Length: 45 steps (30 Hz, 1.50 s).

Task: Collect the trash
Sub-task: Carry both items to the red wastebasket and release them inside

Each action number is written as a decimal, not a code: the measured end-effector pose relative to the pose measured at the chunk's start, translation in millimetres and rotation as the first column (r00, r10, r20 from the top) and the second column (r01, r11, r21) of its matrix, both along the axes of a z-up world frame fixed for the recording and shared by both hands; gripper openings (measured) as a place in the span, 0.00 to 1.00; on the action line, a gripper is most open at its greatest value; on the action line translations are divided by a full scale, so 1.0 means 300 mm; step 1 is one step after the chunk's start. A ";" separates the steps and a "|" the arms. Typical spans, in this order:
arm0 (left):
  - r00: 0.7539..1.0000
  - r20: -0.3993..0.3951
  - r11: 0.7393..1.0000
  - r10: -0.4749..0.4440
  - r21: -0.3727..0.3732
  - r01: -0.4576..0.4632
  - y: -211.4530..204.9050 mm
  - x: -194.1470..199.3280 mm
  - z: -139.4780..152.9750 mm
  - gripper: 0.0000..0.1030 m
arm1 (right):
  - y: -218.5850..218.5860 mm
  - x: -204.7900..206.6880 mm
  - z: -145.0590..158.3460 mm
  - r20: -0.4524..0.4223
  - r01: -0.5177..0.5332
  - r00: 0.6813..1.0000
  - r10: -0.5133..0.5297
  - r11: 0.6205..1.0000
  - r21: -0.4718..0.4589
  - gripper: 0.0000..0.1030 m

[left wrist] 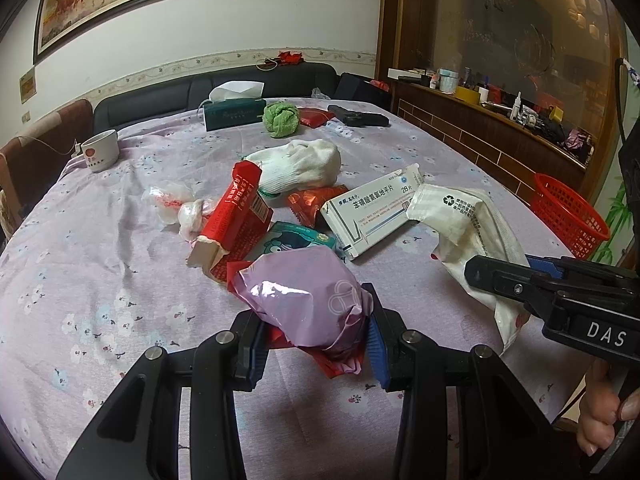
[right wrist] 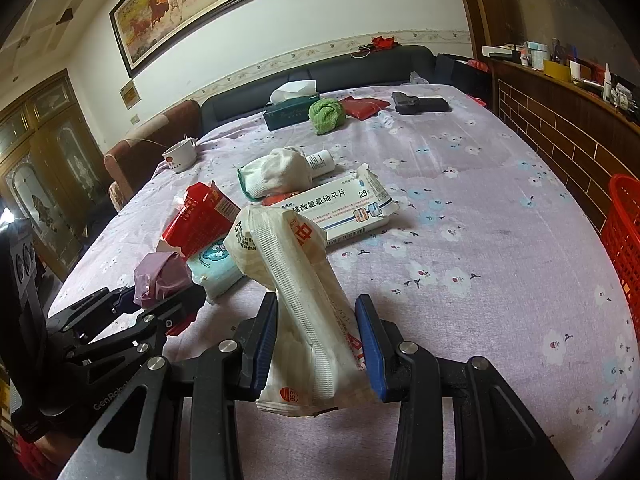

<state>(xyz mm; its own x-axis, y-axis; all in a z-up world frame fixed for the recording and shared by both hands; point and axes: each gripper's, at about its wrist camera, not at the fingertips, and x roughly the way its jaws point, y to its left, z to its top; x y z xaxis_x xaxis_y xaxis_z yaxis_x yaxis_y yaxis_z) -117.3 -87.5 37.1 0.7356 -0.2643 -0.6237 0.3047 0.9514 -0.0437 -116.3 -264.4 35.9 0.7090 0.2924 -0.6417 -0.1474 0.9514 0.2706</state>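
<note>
Glossy pink plastic wrapper (left wrist: 308, 300), crinkly and shiny. Matt white paper-look pack (right wrist: 304, 300) with ribbed seams. Soft cotton-ish tablecloth (left wrist: 100, 280), flowery, matt, bit wrinkled. Smooth cardboard on the pill box (left wrist: 372, 212) and red carton (left wrist: 236, 220). Knit cloth glove (left wrist: 304, 164), fuzzy green towel (left wrist: 280, 119). Glazed ceramic cup (left wrist: 100, 150). Red plastic mesh basket (left wrist: 568, 216). Matt black plastic grippers with ribbed blue pads (left wrist: 378, 350) and bright metal pins (left wrist: 410, 336).
</note>
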 end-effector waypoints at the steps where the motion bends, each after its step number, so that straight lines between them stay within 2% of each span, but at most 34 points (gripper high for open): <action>1: 1.000 -0.001 1.000 -0.001 0.000 0.001 -0.002 0.001 0.000 0.38 | -0.001 -0.002 -0.002 -0.001 0.000 1.000 0.000 1.000 0.001 0.41; 10: 0.998 -0.006 0.998 -0.058 -0.022 0.058 -0.051 0.039 0.054 0.38 | -0.018 0.001 0.006 -0.003 0.012 1.000 -0.012 1.000 0.018 0.41; 15: 0.991 -0.018 0.990 -0.131 -0.047 0.130 -0.136 0.073 0.104 0.38 | -0.087 -0.004 0.038 0.015 0.059 0.998 -0.060 0.997 0.042 0.41; 20: 0.969 -0.035 0.968 -0.243 -0.072 0.241 -0.291 0.096 0.161 0.38 | -0.228 -0.023 0.088 0.044 0.155 0.986 -0.159 0.984 0.082 0.41; 22: 0.950 -0.046 0.949 -0.308 -0.080 0.304 -0.382 0.101 0.184 0.38 | -0.303 -0.036 0.105 0.050 0.202 0.977 -0.207 0.974 0.103 0.41; 27: 0.889 -0.077 0.890 -0.452 -0.105 0.443 -0.623 0.103 0.229 0.38 | -0.529 -0.101 0.144 0.066 0.341 0.933 -0.354 0.928 0.146 0.41; 29: 0.855 -0.089 0.858 -0.511 -0.119 0.500 -0.748 0.098 0.244 0.39 | -0.618 -0.131 0.156 0.071 0.396 0.909 -0.411 0.904 0.162 0.41; 36: 0.780 -0.107 0.787 -0.616 -0.120 0.605 -1.105 0.100 0.248 0.39 | -0.932 -0.208 0.194 0.060 0.549 0.817 -0.574 0.804 0.227 0.42; 40: 0.757 -0.141 0.770 -0.638 -0.132 0.625 -1.258 0.129 0.225 0.39 | -1.070 -0.228 0.203 0.041 0.602 0.776 -0.629 0.758 0.252 0.42; 41: 0.758 -0.135 0.770 -0.639 -0.126 0.626 -1.292 0.136 0.216 0.40 | -1.105 -0.233 0.202 0.034 0.612 0.768 -0.640 0.748 0.258 0.42; 42: 0.760 -0.130 0.771 -0.637 -0.118 0.626 -1.313 0.144 0.208 0.44 | -1.131 -0.237 0.196 0.029 0.618 0.763 -0.646 0.741 0.263 0.42; 43: 0.763 -0.130 0.774 -0.634 -0.115 0.623 -1.325 0.152 0.200 0.57 | -1.160 -0.240 0.193 0.021 0.626 0.756 -0.654 0.733 0.268 0.42; 44: 0.766 -0.130 0.777 -0.630 -0.120 0.618 -1.343 0.163 0.194 0.63 | -1.196 -0.243 0.187 0.009 0.637 0.747 -0.665 0.719 0.277 0.42; 45: 0.772 -0.128 0.782 -0.623 -0.136 0.609 -1.353 0.177 0.186 0.63 | -1.225 -0.234 0.181 0.000 0.644 0.741 -0.672 0.710 0.283 0.42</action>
